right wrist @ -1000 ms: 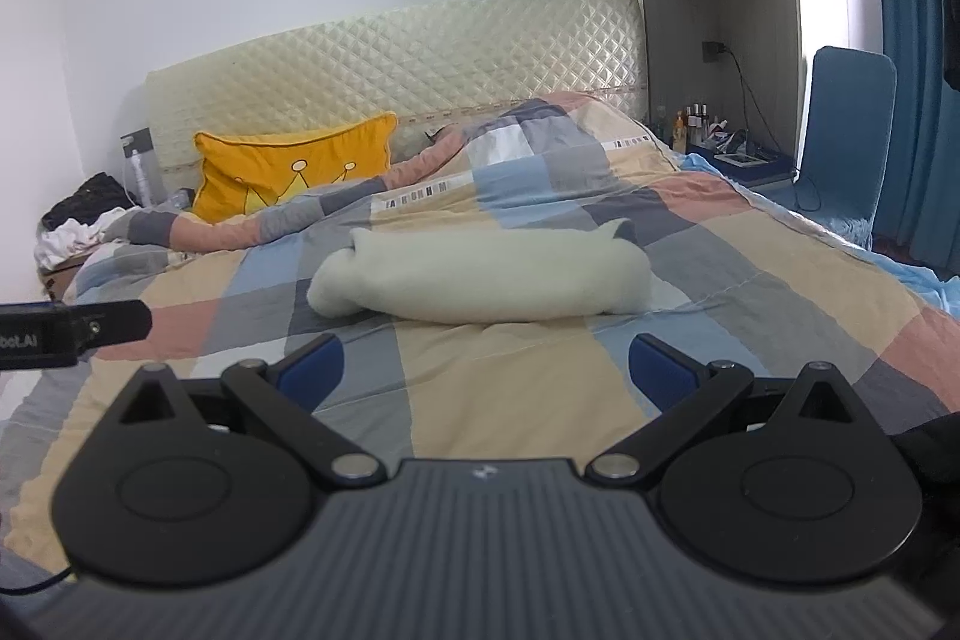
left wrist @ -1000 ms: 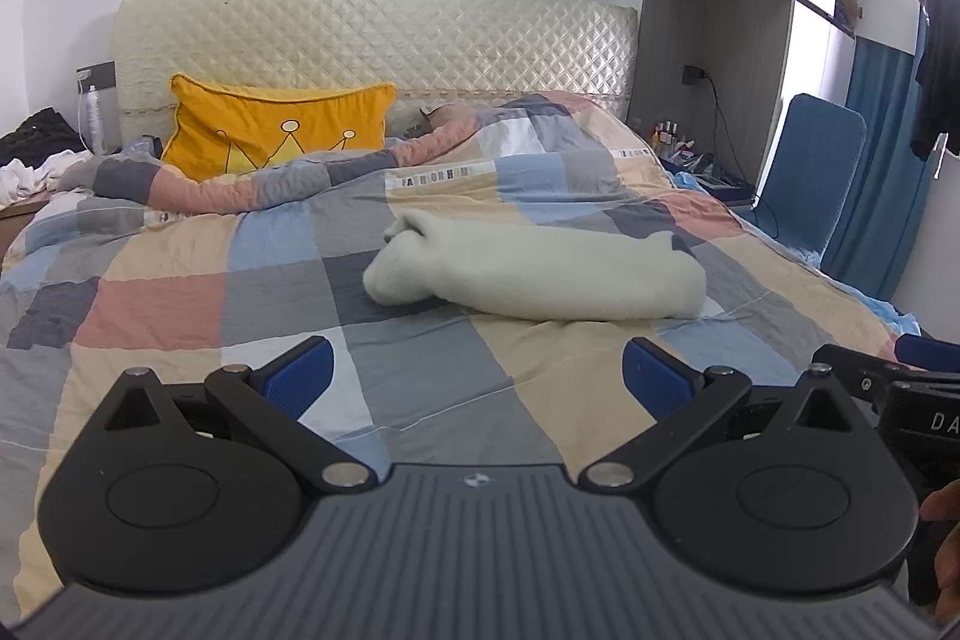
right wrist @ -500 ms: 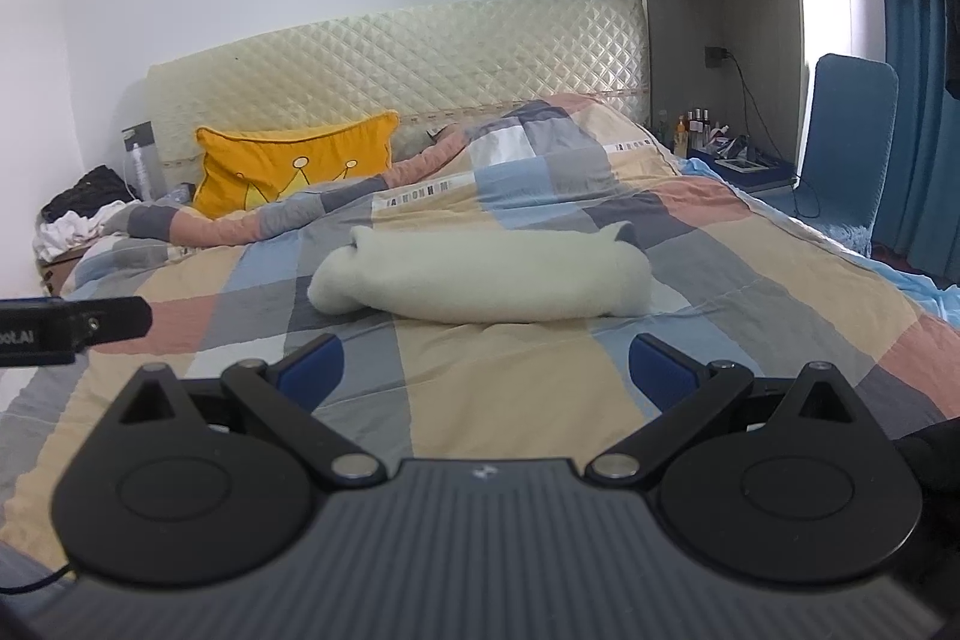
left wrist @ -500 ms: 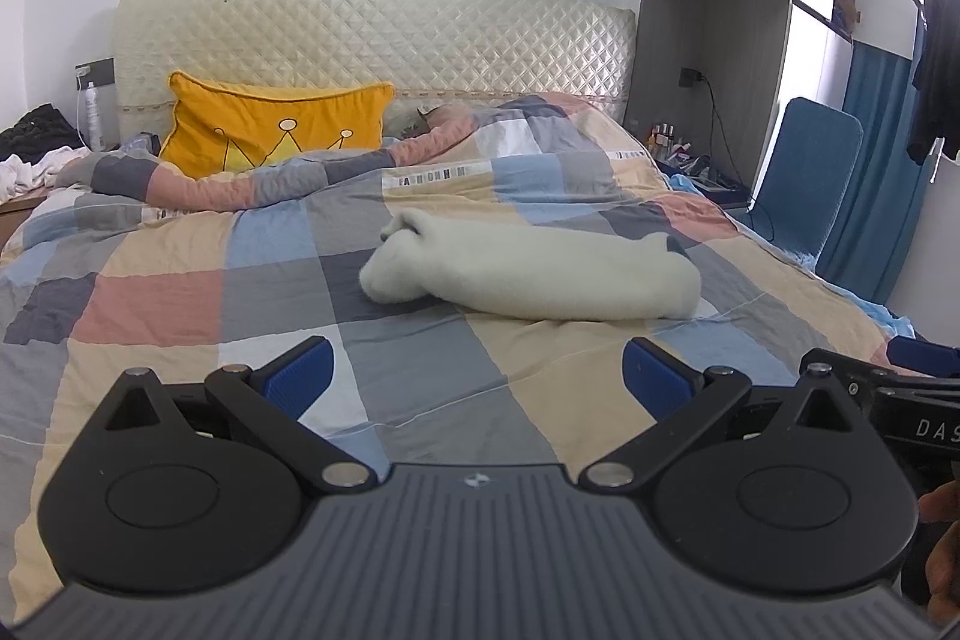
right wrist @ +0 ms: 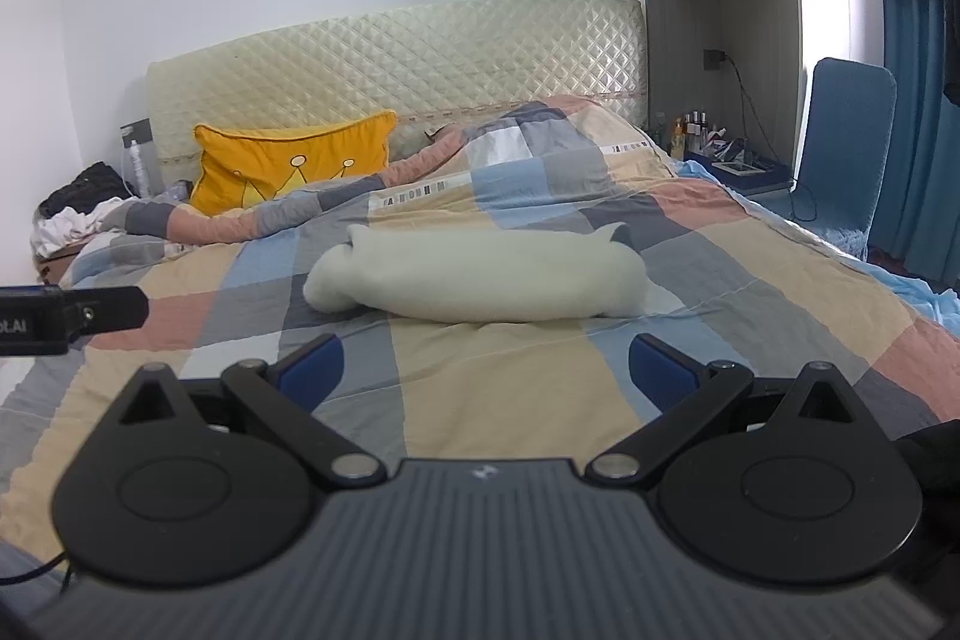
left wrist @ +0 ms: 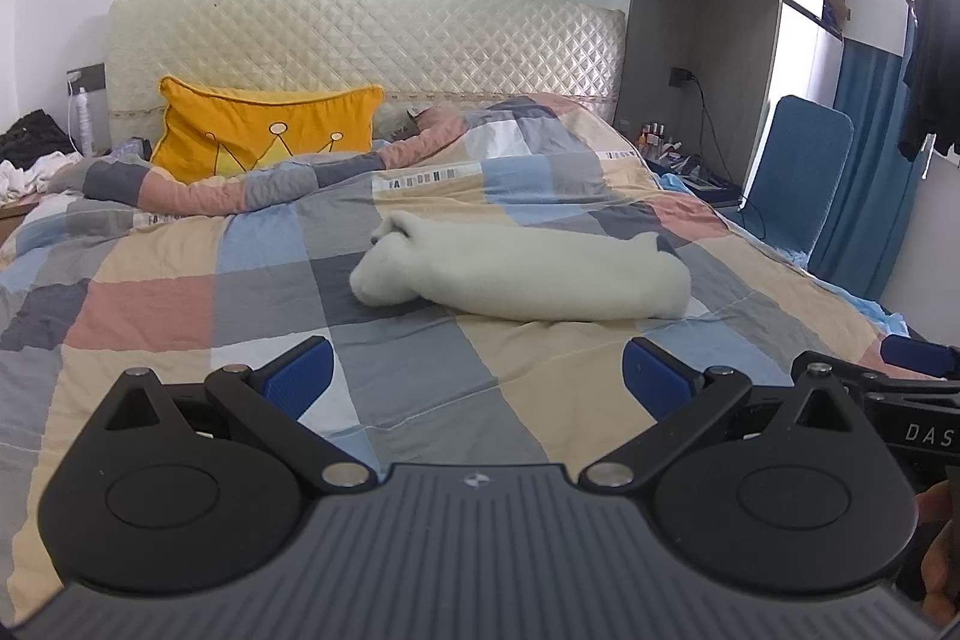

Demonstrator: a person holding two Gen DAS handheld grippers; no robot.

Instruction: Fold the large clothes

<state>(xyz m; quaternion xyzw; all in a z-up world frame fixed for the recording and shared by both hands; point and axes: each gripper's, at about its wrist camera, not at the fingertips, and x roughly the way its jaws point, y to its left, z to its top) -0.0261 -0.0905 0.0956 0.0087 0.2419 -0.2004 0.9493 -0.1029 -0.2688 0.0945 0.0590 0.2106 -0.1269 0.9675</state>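
Left wrist view shows almost nothing changed over the last second; the left claw (left wrist: 474, 376) and right claw (right wrist: 486, 370) stay spread and empty, well short of the cream garment (left wrist: 528, 274) bundled mid-bed on the patchwork quilt (left wrist: 540, 394); folding looks finished.

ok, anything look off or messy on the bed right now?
Nothing damaged or spilled. The cream garment lies as a compact bundle mid-bed on the checked quilt, one corner poking up at its right end. The quilt's top edge is rumpled near the yellow pillow. Left gripper and right gripper are open, empty.
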